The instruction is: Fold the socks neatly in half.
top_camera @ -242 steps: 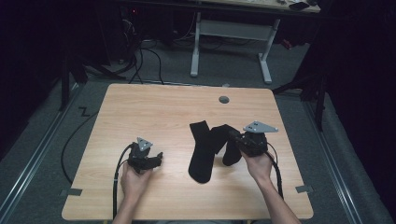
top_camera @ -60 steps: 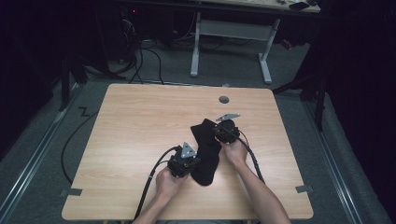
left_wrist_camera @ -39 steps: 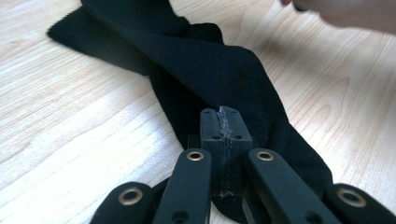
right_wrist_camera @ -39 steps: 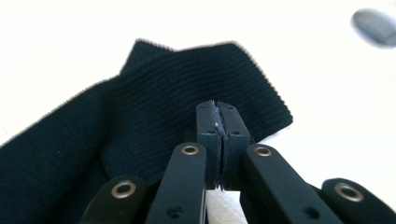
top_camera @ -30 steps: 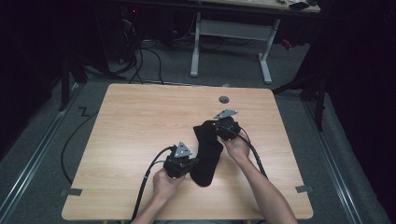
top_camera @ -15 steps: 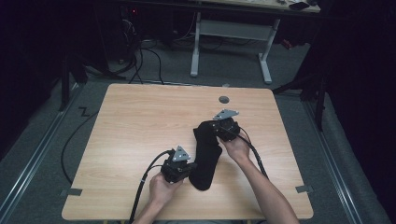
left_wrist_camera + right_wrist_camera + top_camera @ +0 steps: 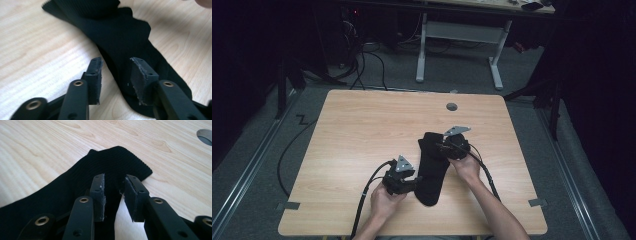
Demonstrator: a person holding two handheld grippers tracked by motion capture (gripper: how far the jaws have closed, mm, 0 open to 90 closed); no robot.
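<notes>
Black socks lay stacked lengthwise at lower centre of the table. Both grippers had just been opening. Left gripper stood released at the toe edge, nothing pinched. Right gripper stood released over the cuff. Judged: pairing laid down; the next move calls for clearing both grippers away.

I work at a light wooden table with a round grommet hole near its far edge. Grey carpet lies under it, with black cables trailing across. Beyond stands a white-legged desk. The room around me is dark.
</notes>
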